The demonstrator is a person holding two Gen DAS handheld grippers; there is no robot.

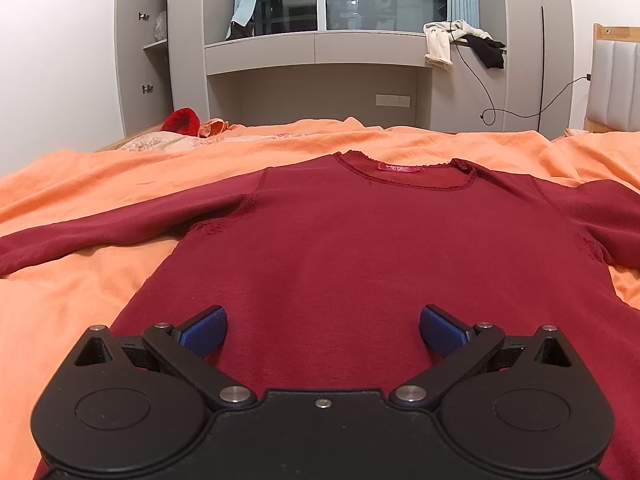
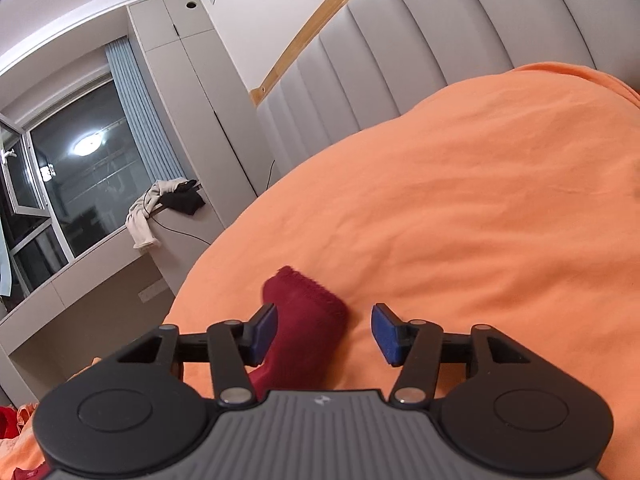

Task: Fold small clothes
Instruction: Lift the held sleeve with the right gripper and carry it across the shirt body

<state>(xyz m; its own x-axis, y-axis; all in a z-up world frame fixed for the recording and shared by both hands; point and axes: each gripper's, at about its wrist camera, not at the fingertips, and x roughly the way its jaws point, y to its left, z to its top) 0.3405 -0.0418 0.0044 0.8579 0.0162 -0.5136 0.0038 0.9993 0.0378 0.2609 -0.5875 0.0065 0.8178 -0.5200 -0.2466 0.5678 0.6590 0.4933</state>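
Observation:
A dark red long-sleeved shirt (image 1: 360,240) lies flat on the orange bedsheet (image 1: 72,292), neckline and pink label away from me and both sleeves spread out to the sides. My left gripper (image 1: 323,334) hovers over the shirt's lower middle, open wide, with nothing between its blue pads. In the right wrist view the end of a red sleeve (image 2: 308,320) lies on the sheet (image 2: 480,220) between the fingers of my right gripper (image 2: 324,334). That gripper is open. The cuff sits beside the left pad (image 2: 264,332), clear of the right one.
A grey padded headboard (image 2: 400,48) rises behind the bed on the right. Past the far edge stands a grey window ledge (image 1: 320,46) with draped clothes (image 1: 444,40) and a dangling cable (image 1: 486,92). A red bundle (image 1: 184,120) lies at the bed's far left corner.

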